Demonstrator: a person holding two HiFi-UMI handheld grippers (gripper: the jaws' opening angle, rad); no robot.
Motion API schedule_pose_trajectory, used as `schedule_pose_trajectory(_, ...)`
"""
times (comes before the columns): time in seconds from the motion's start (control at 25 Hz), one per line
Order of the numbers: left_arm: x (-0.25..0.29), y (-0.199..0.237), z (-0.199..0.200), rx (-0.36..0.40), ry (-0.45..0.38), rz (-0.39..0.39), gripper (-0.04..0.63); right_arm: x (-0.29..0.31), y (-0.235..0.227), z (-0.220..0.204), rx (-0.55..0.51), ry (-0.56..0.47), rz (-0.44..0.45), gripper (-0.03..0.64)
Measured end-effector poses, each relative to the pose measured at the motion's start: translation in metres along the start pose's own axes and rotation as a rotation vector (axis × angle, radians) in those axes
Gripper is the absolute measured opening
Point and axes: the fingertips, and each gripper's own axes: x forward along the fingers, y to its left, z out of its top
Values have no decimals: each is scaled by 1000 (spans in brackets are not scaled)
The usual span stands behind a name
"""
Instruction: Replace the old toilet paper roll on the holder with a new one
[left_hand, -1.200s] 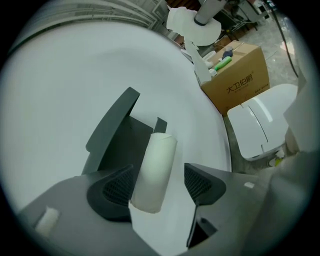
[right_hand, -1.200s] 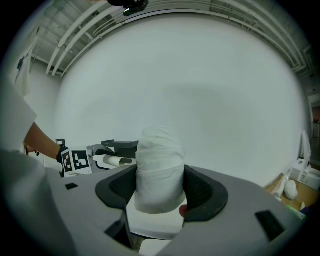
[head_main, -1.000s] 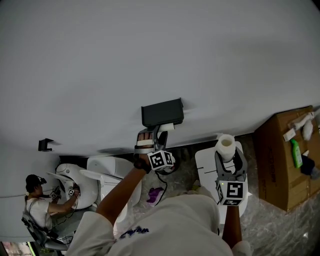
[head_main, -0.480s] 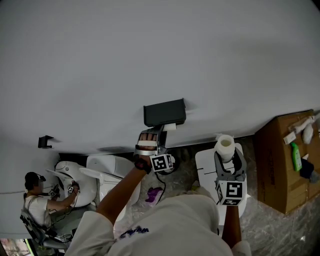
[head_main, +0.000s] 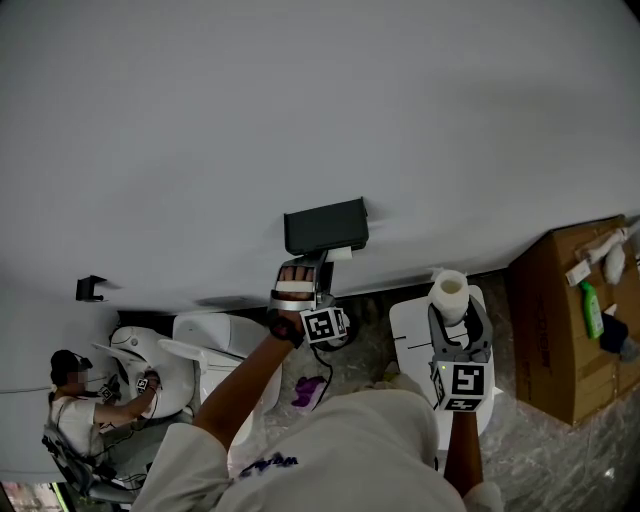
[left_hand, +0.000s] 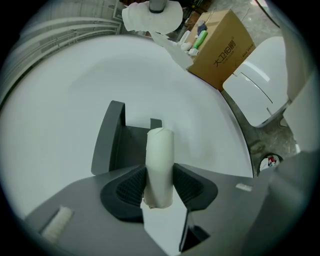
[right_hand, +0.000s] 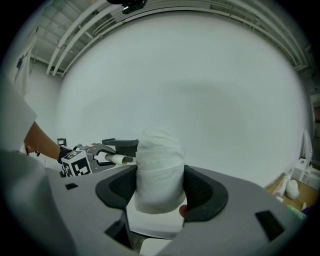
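Note:
A dark grey holder (head_main: 325, 227) hangs on the white wall. My left gripper (head_main: 322, 262) reaches up to it. In the left gripper view its jaws have just been closing and now pinch the old roll (left_hand: 159, 165), a thin white tube that stands in front of the holder (left_hand: 117, 145). The right gripper (head_main: 452, 310) stays to the right, lower down, shut on the thick new toilet paper roll (head_main: 451, 293). The right gripper view shows the new roll (right_hand: 159, 167) squeezed between the pads, with the left gripper (right_hand: 102, 156) and old roll (right_hand: 119, 159) at far left.
A cardboard box (head_main: 575, 320) with a green bottle (head_main: 593, 308) stands at the right. A white toilet (head_main: 215, 340) is below the holder, and a white lid (head_main: 415, 335) lies under the right gripper. Another person (head_main: 85, 400) crouches at lower left.
The left gripper has rolled slightly at the holder and sits a touch lower. The right gripper and the new roll have not moved.

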Motion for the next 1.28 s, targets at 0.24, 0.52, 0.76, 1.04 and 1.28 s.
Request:
schedule_pose_trajectory(0.24, 4, 1, 6, -3, -8, -7, 175, -1, -5, -3, 6, 4, -15, 282)
schedule_pose_trajectory(0.52, 4, -1, 21, -4, -36, -28, 176, -3, -8, -5, 8, 7, -23, 282)
schedule_pose_trajectory(0.76, 5, 2, 33, 1, -47, -13, 176, -7, -14, -6, 10, 9, -35, 282)
schedule_pose_trajectory(1.04, 9, 4, 45, 2, -70, -17, 176, -6, -15, -10, 17, 17, -40, 282)
schedule_pose_trajectory(1.28, 13, 3, 57, 4, -89, -18, 176, -8, -21, -11, 17, 23, -55, 282)
